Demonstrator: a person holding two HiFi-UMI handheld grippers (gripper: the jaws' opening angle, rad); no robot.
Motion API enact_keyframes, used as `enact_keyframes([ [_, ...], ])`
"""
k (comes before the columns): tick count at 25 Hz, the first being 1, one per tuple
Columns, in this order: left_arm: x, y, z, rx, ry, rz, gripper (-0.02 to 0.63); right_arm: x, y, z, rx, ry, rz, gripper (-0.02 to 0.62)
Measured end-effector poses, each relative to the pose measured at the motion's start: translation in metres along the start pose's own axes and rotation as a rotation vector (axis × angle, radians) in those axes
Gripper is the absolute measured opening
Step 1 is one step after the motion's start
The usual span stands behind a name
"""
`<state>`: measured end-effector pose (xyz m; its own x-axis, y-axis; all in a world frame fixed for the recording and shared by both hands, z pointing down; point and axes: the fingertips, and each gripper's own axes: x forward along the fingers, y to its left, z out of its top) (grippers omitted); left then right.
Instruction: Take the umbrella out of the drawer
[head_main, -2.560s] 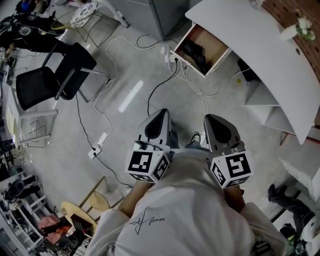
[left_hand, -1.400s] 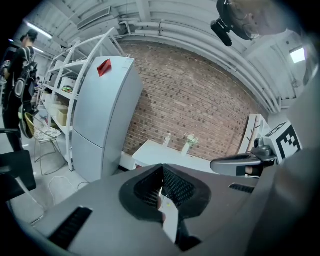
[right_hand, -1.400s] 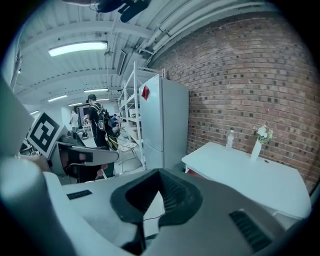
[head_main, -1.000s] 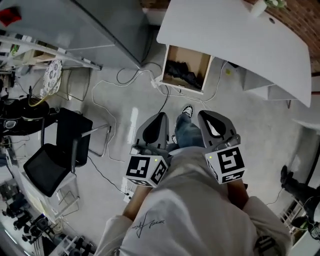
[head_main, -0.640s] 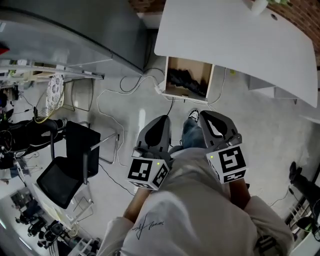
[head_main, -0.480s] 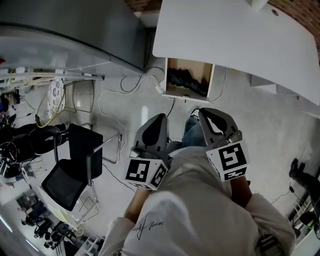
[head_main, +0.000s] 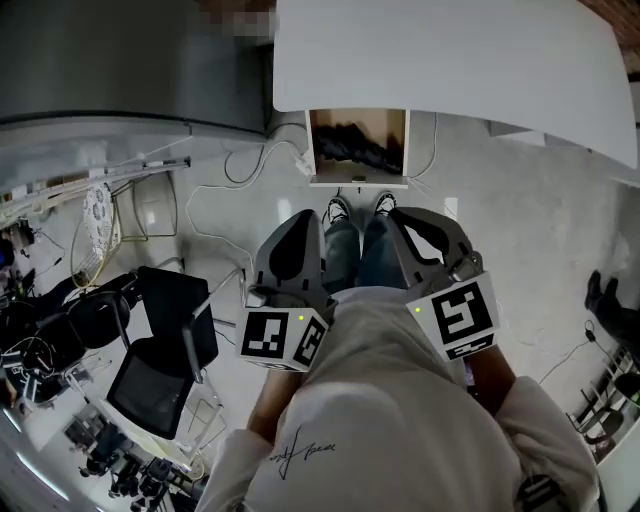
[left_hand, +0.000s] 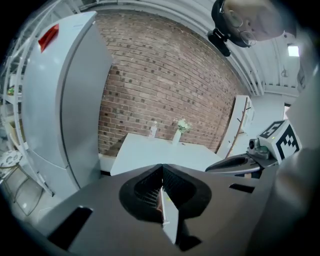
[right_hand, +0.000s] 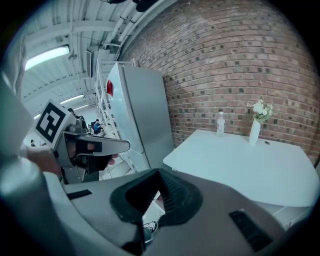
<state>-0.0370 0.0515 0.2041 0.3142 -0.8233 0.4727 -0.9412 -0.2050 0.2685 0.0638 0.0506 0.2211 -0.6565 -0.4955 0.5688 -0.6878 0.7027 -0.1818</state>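
Note:
A wooden drawer (head_main: 314, 150) stands pulled out under the white table (head_main: 450, 50), straight ahead of me on the floor side. The black folded umbrella (head_main: 356, 150) lies inside it. Both grippers are held close to my body, well short of the drawer. My left gripper (head_main: 303, 214) (left_hand: 162, 170) is shut with nothing in it. My right gripper (head_main: 398, 213) (right_hand: 159, 172) is shut and empty too. In both gripper views the drawer is hidden; they show the table top (left_hand: 160, 152) (right_hand: 250, 160) and the brick wall (right_hand: 240, 60).
A tall grey cabinet (head_main: 120, 60) (left_hand: 65, 100) stands left of the table. A black chair (head_main: 160, 350) and cables (head_main: 235, 170) are on the floor at left. A bottle (right_hand: 220, 123) and a vase with flowers (right_hand: 256, 125) are on the table. My shoes (head_main: 358, 206) are just before the drawer.
I have walked closer and turned to face the drawer, which now lies straight ahead. Both grippers came forward with me and stayed shut.

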Motion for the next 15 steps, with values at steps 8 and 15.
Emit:
enact_keyframes([
  [8, 0.019, 0.017, -0.004, 0.021, 0.018, -0.068, 0.018, 0.018, 0.006, 0.013, -0.014, -0.017, -0.013, 0.011],
  [15, 0.035, 0.041, -0.014, 0.023, 0.053, -0.101, 0.018, 0.047, 0.012, 0.001, -0.014, 0.019, -0.027, 0.011],
])
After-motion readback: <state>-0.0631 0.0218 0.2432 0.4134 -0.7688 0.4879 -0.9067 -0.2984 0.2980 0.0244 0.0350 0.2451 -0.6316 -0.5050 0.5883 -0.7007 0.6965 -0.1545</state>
